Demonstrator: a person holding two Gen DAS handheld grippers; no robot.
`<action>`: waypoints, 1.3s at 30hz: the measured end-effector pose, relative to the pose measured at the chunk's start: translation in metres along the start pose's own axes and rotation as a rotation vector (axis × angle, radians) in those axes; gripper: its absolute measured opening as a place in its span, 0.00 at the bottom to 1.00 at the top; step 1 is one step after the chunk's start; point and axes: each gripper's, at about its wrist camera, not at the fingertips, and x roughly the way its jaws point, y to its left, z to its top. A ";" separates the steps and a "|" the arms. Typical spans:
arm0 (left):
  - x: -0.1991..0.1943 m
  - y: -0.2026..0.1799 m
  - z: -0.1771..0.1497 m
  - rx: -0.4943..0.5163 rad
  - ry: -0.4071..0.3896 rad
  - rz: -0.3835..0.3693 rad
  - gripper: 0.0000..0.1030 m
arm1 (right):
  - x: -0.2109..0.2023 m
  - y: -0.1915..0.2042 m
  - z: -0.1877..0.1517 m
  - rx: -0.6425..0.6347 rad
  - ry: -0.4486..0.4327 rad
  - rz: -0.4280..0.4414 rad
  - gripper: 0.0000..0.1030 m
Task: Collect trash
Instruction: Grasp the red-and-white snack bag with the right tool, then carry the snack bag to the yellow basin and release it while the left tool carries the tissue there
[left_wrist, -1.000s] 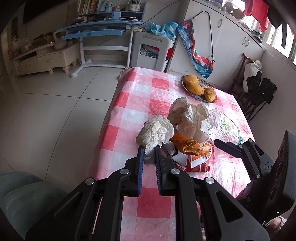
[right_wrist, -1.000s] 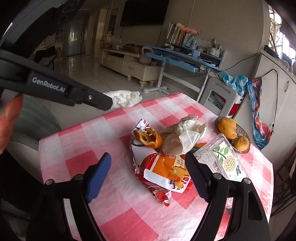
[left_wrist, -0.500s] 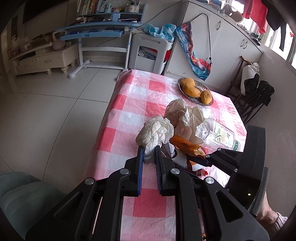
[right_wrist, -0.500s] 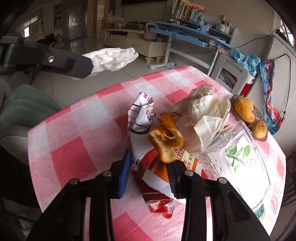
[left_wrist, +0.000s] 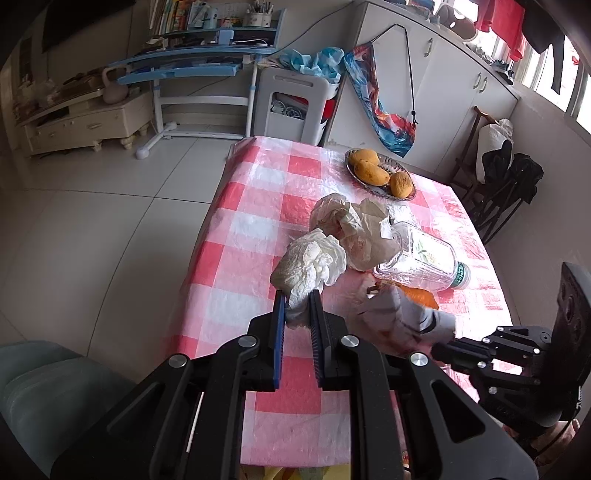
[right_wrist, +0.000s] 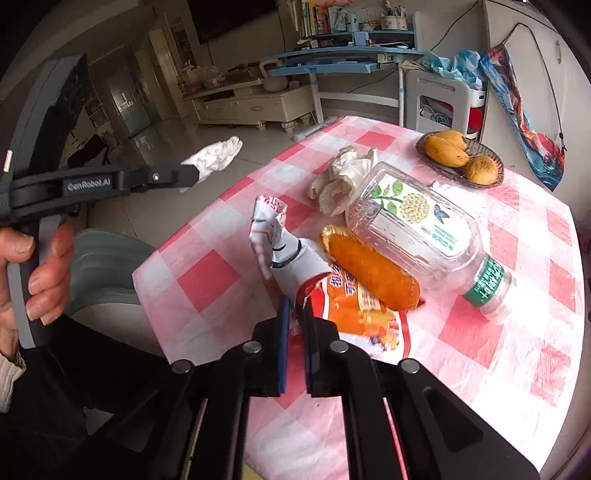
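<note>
– Left wrist view, lower centre: shows the left gripper (left_wrist: 297, 295) pinched narrow on the tail of a crumpled white tissue (left_wrist: 310, 260), held clear above the checked table (left_wrist: 236, 236). And the other side?

– Right wrist view, lower centre: finds the right gripper (right_wrist: 297, 310) with jaws closing to a sliver, a corner of the orange snack wrapper (right_wrist: 354, 306) caught between the pads. Carries an orange food scrap (right_wrist: 373, 275) on top, leaning against a clear plastic bottle (right_wrist: 417, 225) lying on its side.

– Anything else still on the cloth?

– Leaves a wad of crumpled paper (right_wrist: 343, 177) at centre frame, touching the bottle. Further back, upper right, a fruit basket (right_wrist: 491, 162), probably no trash at all.

– Likely trouble from here?

– Could lose the scrap first: loose on slick film, apt to roll off on any tilt during the lift. Could also slip the wrapper itself, gripped by one thin corner only.

– And the bottle?

– Might roll toward the right edge if nudged by the dragged wrapper. At upper left of the same view, seems to hang the tissue out against the floor beyond the table's edge, risking a drop down there through so slight a pinch.
</note>
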 end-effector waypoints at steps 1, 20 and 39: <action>-0.001 -0.001 -0.002 0.001 0.000 -0.001 0.12 | -0.009 0.011 -0.002 -0.060 -0.026 -0.052 0.02; -0.006 -0.010 -0.017 0.040 0.011 0.002 0.12 | -0.062 0.008 -0.014 0.011 -0.236 0.037 0.02; -0.031 -0.020 -0.051 0.122 0.034 -0.029 0.12 | -0.055 0.131 -0.098 -0.481 -0.018 0.107 0.02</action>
